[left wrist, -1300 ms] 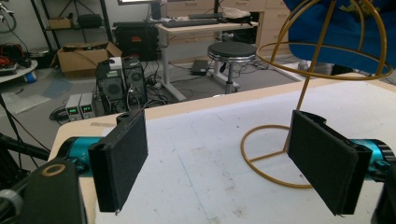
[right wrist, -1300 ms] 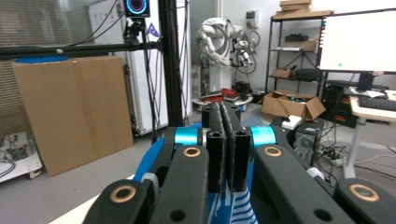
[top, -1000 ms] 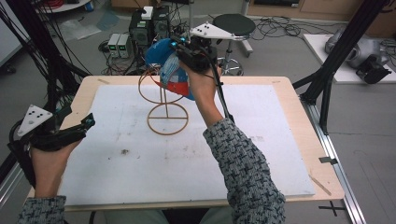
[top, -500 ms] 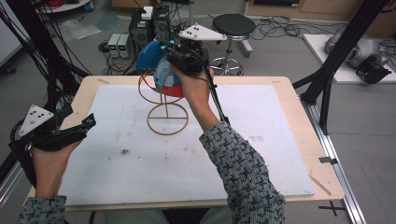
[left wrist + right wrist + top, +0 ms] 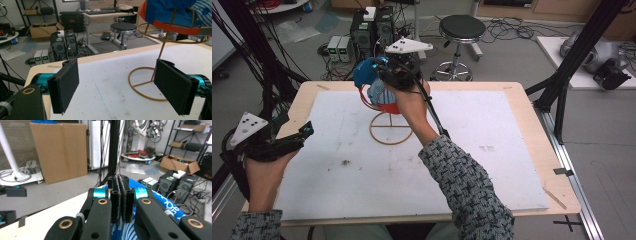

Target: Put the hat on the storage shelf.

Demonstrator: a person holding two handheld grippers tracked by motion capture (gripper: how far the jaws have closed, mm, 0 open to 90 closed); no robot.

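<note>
Cap (image 5: pixel 374 90), blue with white striping and a red brim, sits on top of a gold wire stand (image 5: pixel 389 125) at the far middle of the desk (image 5: pixel 522 107), on a white mat (image 5: pixel 492 165).

Left claw (image 5: pixel 304 131): near left edge of the desk, jaws wide apart and empty, aimed toward the stand; well apart from the cap, which lies up and to its right. In the left gripper view the stand's ring base and upright post show between the jaws, farther off.

Right claw (image 5: pixel 121 200): directly over the cap, jaws pressed together, apparently pinching the blue fabric at its crown. This hand is much the nearer; any lift or adjustment likely goes straight up off the stand.

Obstructions: the stand's upper hoop under the brim could snag it.

Surroundings: black stool (image 5: pixel 461 27) and computer towers (image 5: pixel 372 30) on the floor beyond.
</note>
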